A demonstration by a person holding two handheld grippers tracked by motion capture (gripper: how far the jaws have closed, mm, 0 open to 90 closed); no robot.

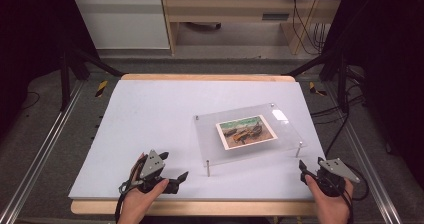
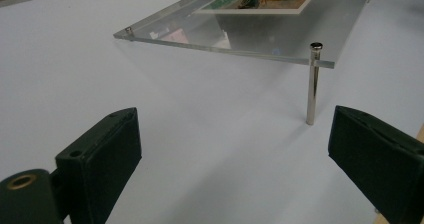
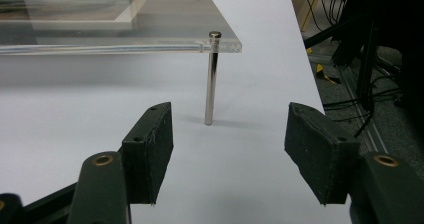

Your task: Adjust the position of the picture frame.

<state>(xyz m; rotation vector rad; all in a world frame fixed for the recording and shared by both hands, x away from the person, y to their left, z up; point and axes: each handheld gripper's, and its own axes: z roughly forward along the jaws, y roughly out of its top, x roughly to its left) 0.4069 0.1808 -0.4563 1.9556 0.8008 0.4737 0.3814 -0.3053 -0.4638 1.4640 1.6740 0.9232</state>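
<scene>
A clear acrylic plate stands on thin metal legs on the right half of the white table. A picture card lies on top of it. My left gripper rests near the front edge, left of the plate's near-left leg, and is open with nothing between its jaws. In the left gripper view the gripper faces that leg and the plate. My right gripper sits open by the front right corner. In the right gripper view it faces the near-right leg below the plate.
The table's wooden edge runs along the front. Metal rails flank the table on both sides, and cables lie on the floor to the right. Bare white surface spreads left of the plate.
</scene>
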